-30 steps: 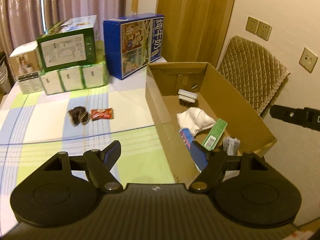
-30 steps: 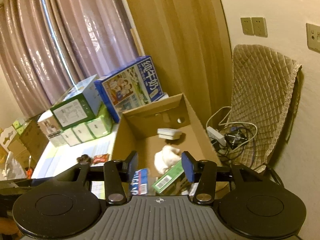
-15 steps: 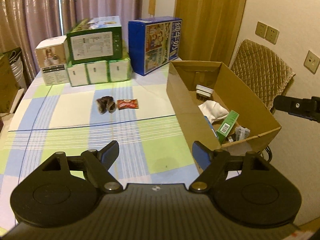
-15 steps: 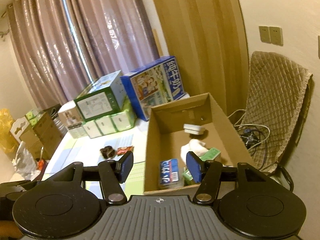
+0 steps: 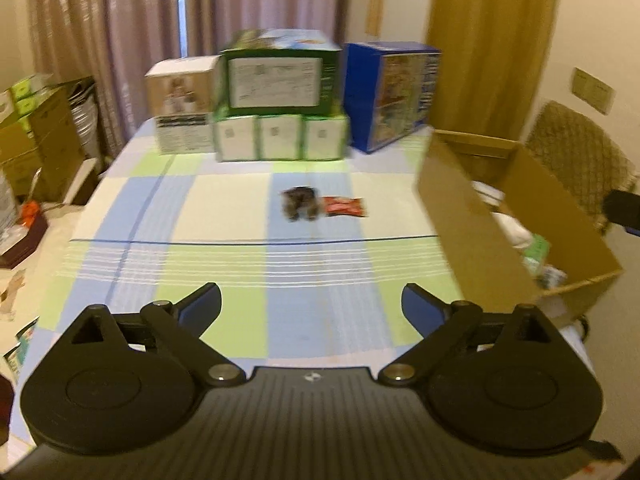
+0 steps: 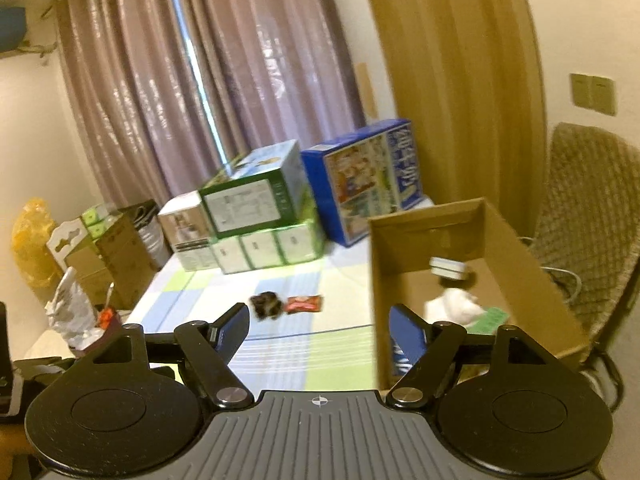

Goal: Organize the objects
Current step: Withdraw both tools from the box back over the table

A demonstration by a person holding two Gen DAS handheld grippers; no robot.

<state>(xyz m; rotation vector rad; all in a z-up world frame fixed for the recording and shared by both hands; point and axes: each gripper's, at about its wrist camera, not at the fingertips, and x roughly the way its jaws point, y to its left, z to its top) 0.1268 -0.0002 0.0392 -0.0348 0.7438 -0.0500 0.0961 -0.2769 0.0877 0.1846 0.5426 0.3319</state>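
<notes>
A dark brown bundle (image 5: 300, 202) and a red snack packet (image 5: 345, 206) lie side by side mid-table on the checked cloth. An open cardboard box (image 5: 480, 216) at the table's right edge holds a white cloth (image 6: 452, 306), a green pack (image 6: 494, 317), a blue pack (image 6: 400, 354) and a small white item (image 6: 449, 267). My left gripper (image 5: 311, 307) is open above the near part of the table, empty. My right gripper (image 6: 320, 326) is also open and empty, near the box's front left corner; the bundle (image 6: 265, 305) and packet (image 6: 304, 303) lie beyond it.
Stacked cartons line the table's far end: a green box (image 5: 276, 76) on white-green packs (image 5: 280, 136), a beige box (image 5: 180, 112) and a blue box (image 5: 392, 92). A quilted chair (image 5: 580, 160) stands right of the cardboard box. Boxes and clutter (image 5: 36, 136) sit left of the table.
Both grippers have pulled back and swung left, away from the cardboard box. More of the table now shows in both views. The jaws stay open and nothing was picked up.
</notes>
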